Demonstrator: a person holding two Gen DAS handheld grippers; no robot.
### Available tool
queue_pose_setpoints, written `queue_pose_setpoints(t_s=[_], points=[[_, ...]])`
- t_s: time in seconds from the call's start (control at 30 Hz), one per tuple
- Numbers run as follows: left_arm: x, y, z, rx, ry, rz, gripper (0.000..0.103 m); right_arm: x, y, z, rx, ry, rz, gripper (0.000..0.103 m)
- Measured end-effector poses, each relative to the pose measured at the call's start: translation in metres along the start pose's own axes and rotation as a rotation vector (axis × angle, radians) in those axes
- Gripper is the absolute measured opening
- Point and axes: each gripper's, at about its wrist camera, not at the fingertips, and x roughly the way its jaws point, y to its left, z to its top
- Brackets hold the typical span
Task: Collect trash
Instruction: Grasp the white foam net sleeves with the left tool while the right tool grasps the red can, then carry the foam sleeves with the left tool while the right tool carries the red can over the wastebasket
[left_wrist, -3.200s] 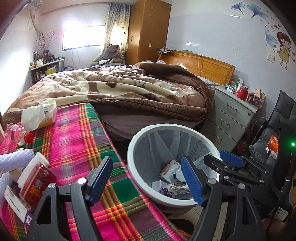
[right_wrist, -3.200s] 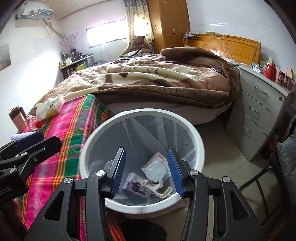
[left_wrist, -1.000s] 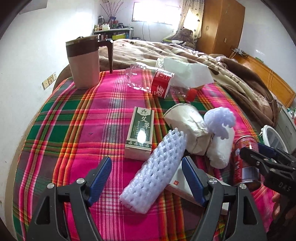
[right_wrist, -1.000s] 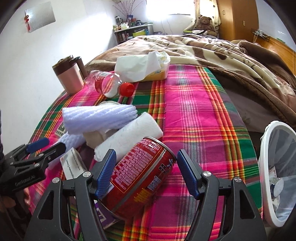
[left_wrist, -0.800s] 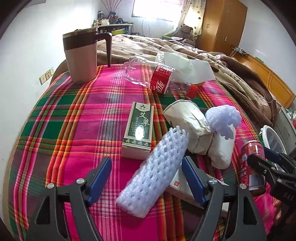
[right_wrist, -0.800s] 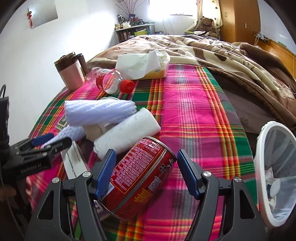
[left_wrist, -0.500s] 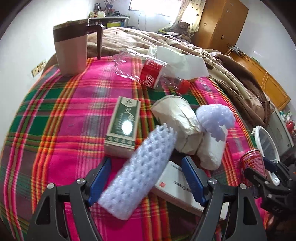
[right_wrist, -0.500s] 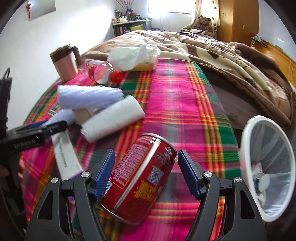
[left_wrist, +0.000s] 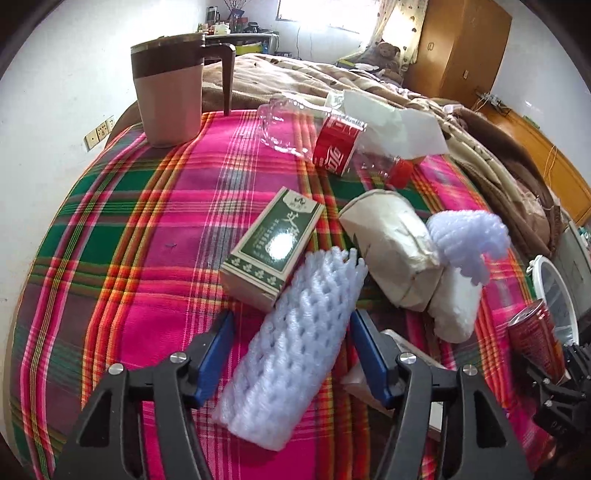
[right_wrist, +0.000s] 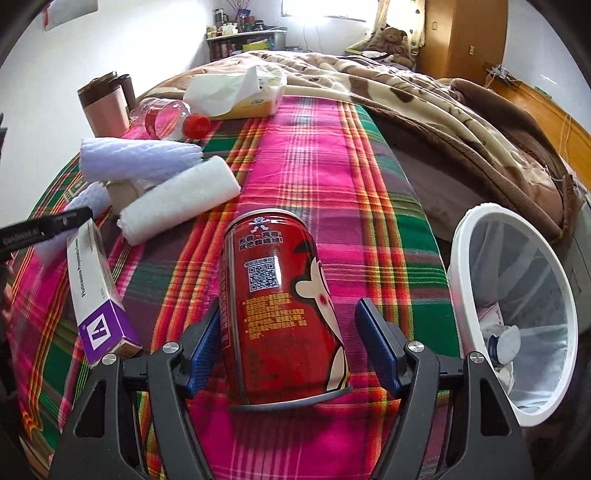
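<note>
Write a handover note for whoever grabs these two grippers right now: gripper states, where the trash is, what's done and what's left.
Left gripper: jaws closing around the white foam net sleeve lying on the plaid tablecloth; no pad contact visible.
Right gripper: open, straddling the red drink can; left pad is close against it, right pad is clear.
White mesh wastebasket sits off the table's right edge, some trash already inside.
Left to collect: sleeve, can, purple-and-white carton, green box, clear plastic bottle, paper-wrapped bundle, second foam sleeve, white foam roll.
</note>
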Motion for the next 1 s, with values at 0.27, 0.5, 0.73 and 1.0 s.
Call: queue_pose_setpoints(t_s=[0.27, 0.5, 0.73, 1.0], points=[[-0.005, -0.007, -0.005, 0.033, -0.012, 0.036, 0.051, -0.003, -0.001, -0.005, 0.003, -0.023, 0.021, 0.071], [-0.010, -0.009, -0.008, 0.026, -0.020, 0.028, 0.035, -0.005, -0.002, -0.008, 0.007, -0.041, 0.044, 0.056], [-0.023, -0.010, -0.013, 0.004, -0.051, 0.031, 0.033, -0.008, -0.007, -0.010, 0.026, -0.053, 0.065, 0.056], [-0.050, -0.022, -0.017, 0.000, -0.112, 0.009, 0.033, -0.020, -0.012, -0.008, 0.037, -0.095, 0.097, 0.055]])
